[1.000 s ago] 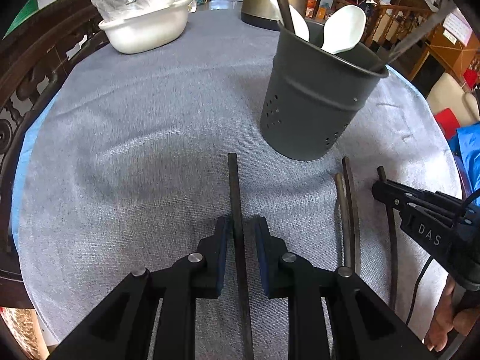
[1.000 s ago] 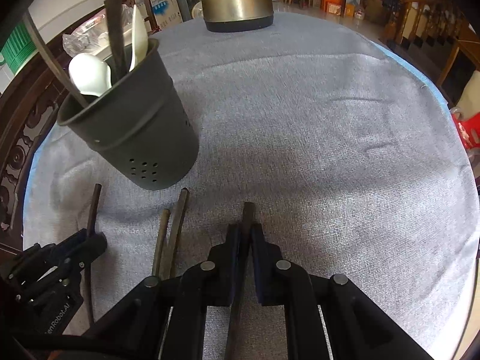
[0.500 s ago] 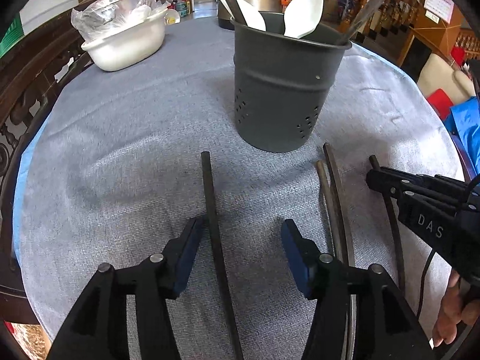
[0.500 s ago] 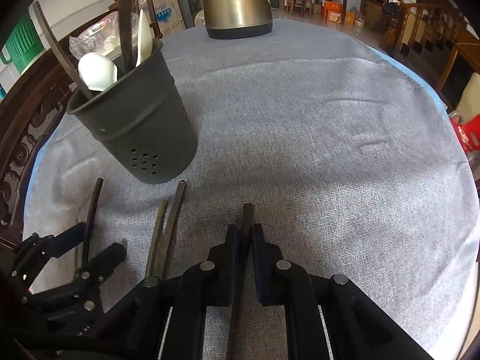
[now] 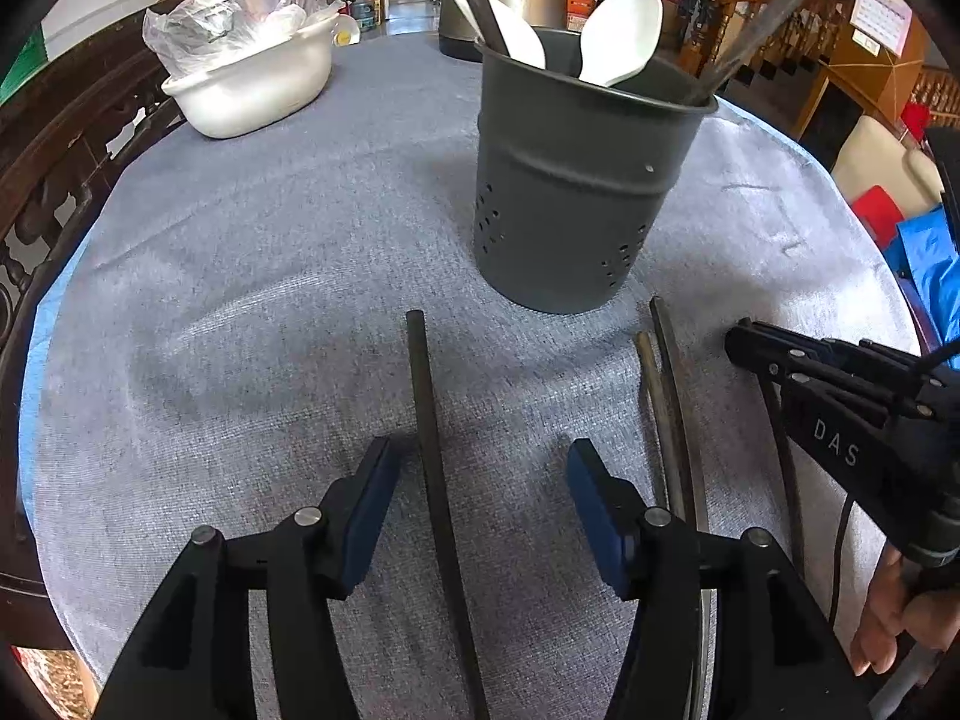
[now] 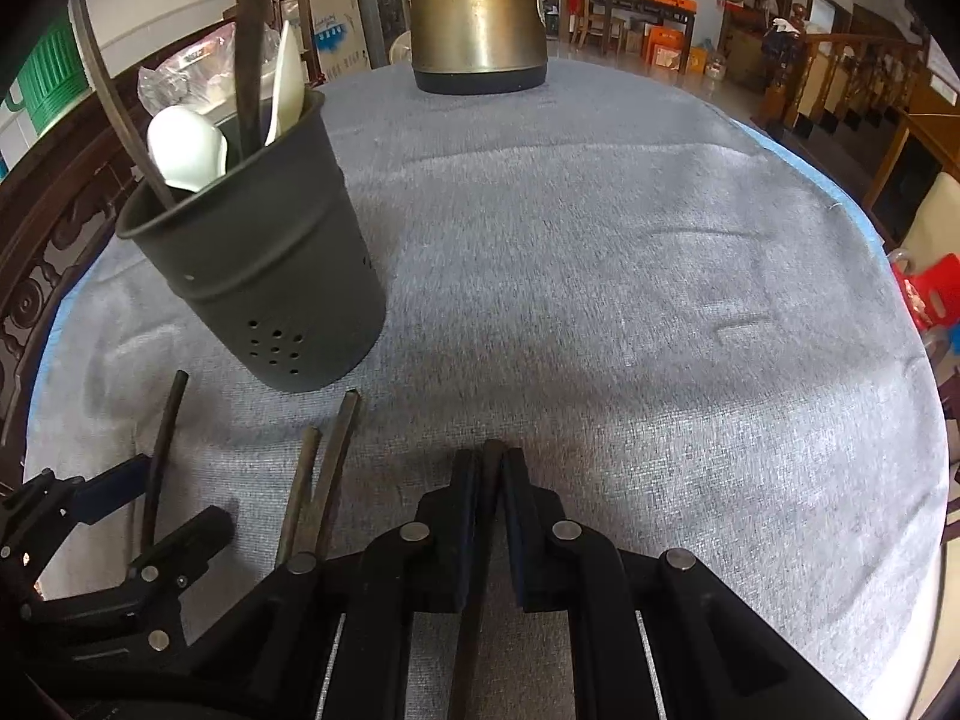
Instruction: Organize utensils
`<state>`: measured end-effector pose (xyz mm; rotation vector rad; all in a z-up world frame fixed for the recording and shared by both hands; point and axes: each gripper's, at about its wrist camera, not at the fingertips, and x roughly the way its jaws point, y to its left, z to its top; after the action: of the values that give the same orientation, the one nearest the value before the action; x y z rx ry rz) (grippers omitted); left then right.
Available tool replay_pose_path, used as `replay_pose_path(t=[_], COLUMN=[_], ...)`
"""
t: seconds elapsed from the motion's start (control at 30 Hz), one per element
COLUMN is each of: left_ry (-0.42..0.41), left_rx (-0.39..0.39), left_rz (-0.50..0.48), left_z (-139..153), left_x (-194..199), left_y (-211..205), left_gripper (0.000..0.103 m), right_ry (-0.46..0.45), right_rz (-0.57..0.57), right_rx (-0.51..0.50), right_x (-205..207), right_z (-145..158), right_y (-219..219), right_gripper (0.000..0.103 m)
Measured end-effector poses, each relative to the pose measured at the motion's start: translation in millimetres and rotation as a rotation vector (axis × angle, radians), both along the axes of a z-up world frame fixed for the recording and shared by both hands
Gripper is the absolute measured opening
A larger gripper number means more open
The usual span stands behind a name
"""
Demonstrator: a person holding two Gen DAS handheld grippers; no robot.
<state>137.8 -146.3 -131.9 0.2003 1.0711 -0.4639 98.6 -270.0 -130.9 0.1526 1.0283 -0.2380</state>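
A dark grey utensil holder (image 5: 576,198) (image 6: 258,276) stands on the grey cloth, with white spoons (image 5: 618,30) and dark chopsticks in it. My left gripper (image 5: 480,474) (image 6: 174,498) is open. One dark chopstick (image 5: 426,420) lies flat on the cloth between its blue pads, nearer the left pad, touching neither. My right gripper (image 6: 492,468) (image 5: 744,342) is shut on another dark chopstick (image 6: 491,456), whose tip pokes out just past the pads. Two more chopsticks (image 5: 660,396) (image 6: 324,462) lie side by side between the grippers, just in front of the holder.
A white bowl under a plastic bag (image 5: 252,90) sits at the far left of the round table (image 6: 660,240). A brass kettle (image 6: 480,12) stands at the far edge. Carved wooden chair backs (image 5: 54,180) line the left rim. A hand (image 5: 882,630) holds the right gripper.
My left gripper's jaws have opened and let go of the chopstick, which now lies loose on the cloth. The right gripper has stayed shut on its chopstick.
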Motion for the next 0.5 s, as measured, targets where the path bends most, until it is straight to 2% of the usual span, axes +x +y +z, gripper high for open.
replay_pose_path(t=[0.5], left_ry=[0.010], left_rx=[-0.002], left_rz=[0.000], left_z=[-0.7], left_x=[3.3], left_y=[4.4], left_gripper=[0.060], right_ry=[0.050], right_rz=[-0.003], right_rx=[0.005], right_x=[-0.5], right_z=[0.4], right_y=[3.4], right_gripper=[0.012])
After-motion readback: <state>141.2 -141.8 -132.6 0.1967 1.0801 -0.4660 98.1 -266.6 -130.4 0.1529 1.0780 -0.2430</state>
